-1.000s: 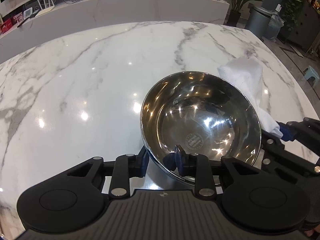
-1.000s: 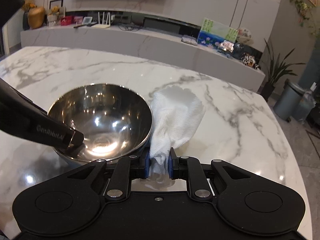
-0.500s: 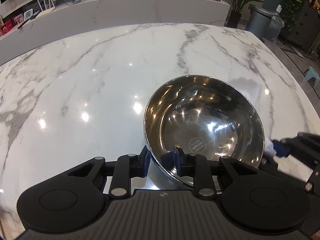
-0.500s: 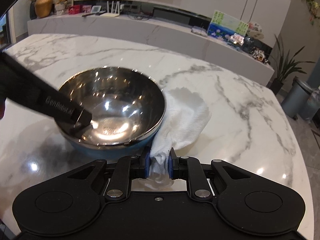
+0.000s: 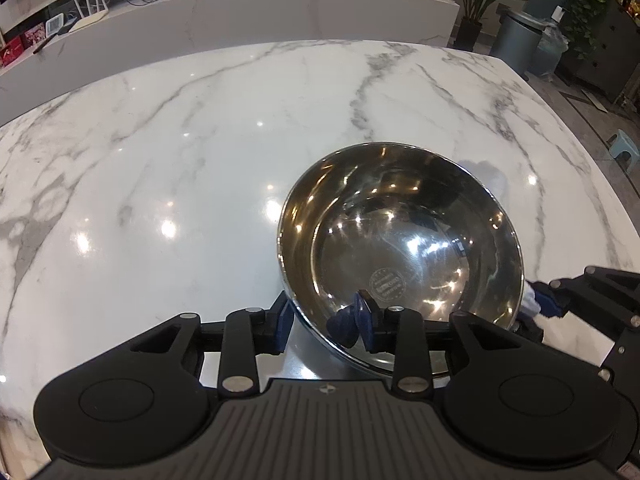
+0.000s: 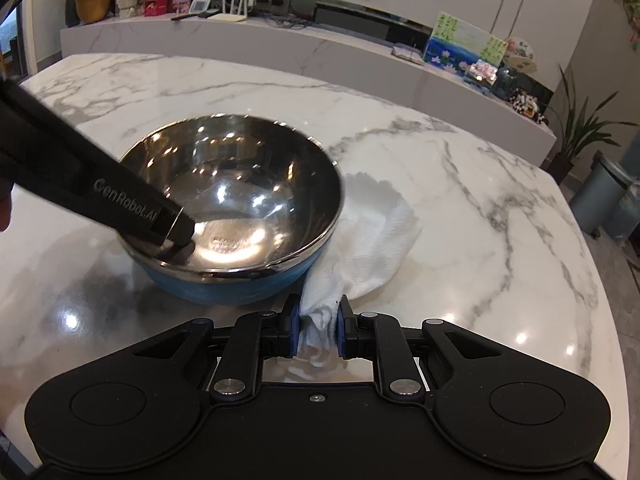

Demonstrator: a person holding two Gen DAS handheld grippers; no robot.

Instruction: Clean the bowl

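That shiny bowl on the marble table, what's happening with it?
A person is cleaning it with two hand-held grippers. The left gripper straddles the near rim of the steel bowl with a blue outside, jaws opening. The right gripper pinches a white paper towel lying against the bowl's outer side on the marble table.

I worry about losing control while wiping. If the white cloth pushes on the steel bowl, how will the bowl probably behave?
The bowl looks smooth and polished, so it is probably slippery on the glossy marble table. Its rounded underside suggests it may rock or tip. The left claw straddles its rim but is opening, so it may steady it little. The cloth looks limp and will likely crumple.
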